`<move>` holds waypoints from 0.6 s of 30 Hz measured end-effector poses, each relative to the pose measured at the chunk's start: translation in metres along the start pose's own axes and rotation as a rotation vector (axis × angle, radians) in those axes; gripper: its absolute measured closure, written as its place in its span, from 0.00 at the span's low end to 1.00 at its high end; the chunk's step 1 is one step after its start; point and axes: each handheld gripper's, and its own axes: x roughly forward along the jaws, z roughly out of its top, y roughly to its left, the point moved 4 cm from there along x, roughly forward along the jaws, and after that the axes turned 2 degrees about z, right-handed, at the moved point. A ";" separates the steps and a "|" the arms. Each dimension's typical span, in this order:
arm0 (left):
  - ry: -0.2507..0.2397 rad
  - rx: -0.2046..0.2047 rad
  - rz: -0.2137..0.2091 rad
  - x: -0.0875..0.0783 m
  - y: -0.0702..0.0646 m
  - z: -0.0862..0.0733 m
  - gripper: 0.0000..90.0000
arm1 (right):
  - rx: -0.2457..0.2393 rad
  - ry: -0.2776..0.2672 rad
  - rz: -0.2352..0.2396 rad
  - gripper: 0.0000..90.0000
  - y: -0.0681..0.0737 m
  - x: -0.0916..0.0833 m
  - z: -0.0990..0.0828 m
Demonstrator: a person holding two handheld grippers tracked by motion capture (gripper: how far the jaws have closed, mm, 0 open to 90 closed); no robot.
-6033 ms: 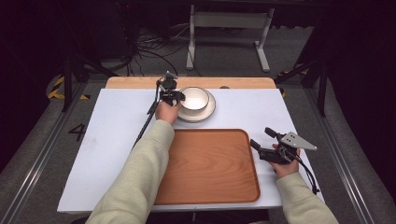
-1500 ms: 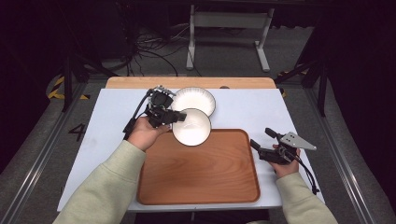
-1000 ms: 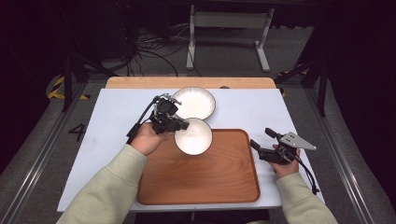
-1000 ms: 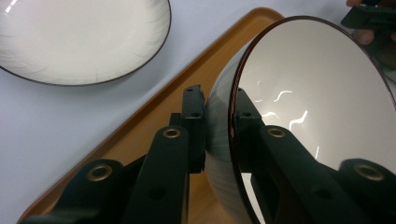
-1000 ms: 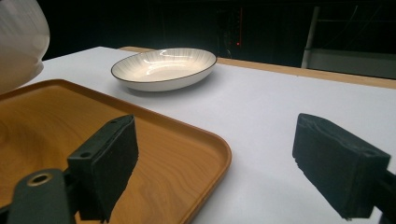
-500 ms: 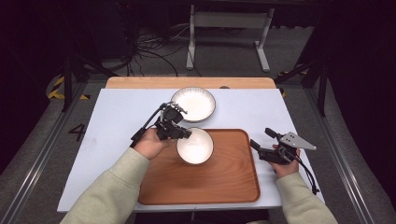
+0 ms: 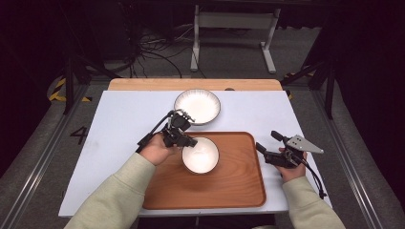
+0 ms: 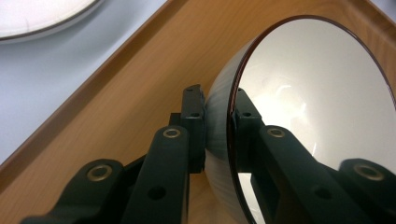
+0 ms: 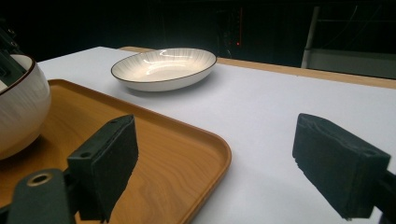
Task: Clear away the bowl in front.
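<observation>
The left gripper pinches the rim of the round white bowl, over the wooden tray. At three o'clock, the right gripper rests with jaws wide apart.

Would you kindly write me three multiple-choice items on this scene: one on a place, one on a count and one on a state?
1. Where is the bowl?
A. On the floor
B. On the bare white table top
C. Within the outline of the wooden tray

2. How many white dishes are on the table?
A. One
B. Two
C. Four

3. What is the state of the left gripper?
A. Shut on the bowl's rim
B. Open with nothing between its jaws
C. Lying on the table, let go by the hand

Answers:
1. C: the high view shows the bowl inside the tray's raised edge.
2. B: there is the bowl, and a plate beyond the tray.
3. A: the left gripper view shows one jaw outside the bowl's wall and one inside, pinching the rim.
</observation>
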 end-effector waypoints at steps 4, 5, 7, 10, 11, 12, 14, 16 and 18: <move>0.006 0.002 -0.004 0.004 -0.001 -0.001 0.89 | 0.000 -0.001 -0.001 0.16 0.000 0.000 0.000; 0.010 0.004 0.000 0.004 -0.001 -0.001 0.89 | 0.000 0.000 0.000 0.16 0.000 0.000 0.000; 0.011 0.007 -0.001 0.005 0.000 -0.001 0.89 | 0.000 0.000 0.000 0.16 0.000 0.000 0.000; 0.013 -0.002 -0.007 0.006 0.000 -0.002 0.89 | 0.000 0.000 -0.001 0.16 0.000 0.000 0.000; 0.013 -0.002 -0.007 0.006 0.000 -0.002 0.89 | -0.001 0.000 -0.001 0.16 0.000 0.000 0.000; 0.011 0.000 -0.008 0.006 0.000 -0.002 0.89 | -0.001 0.000 -0.001 0.16 0.000 0.000 0.000; 0.013 0.003 -0.013 0.006 0.001 -0.002 0.89 | -0.001 0.000 -0.001 0.16 0.000 0.000 0.000; 0.015 0.003 -0.014 0.006 0.001 -0.002 0.89 | 0.000 0.000 -0.001 0.16 0.000 0.000 0.000; 0.014 0.005 -0.011 0.007 0.000 -0.002 0.89 | -0.001 0.000 -0.001 0.16 0.000 0.000 0.000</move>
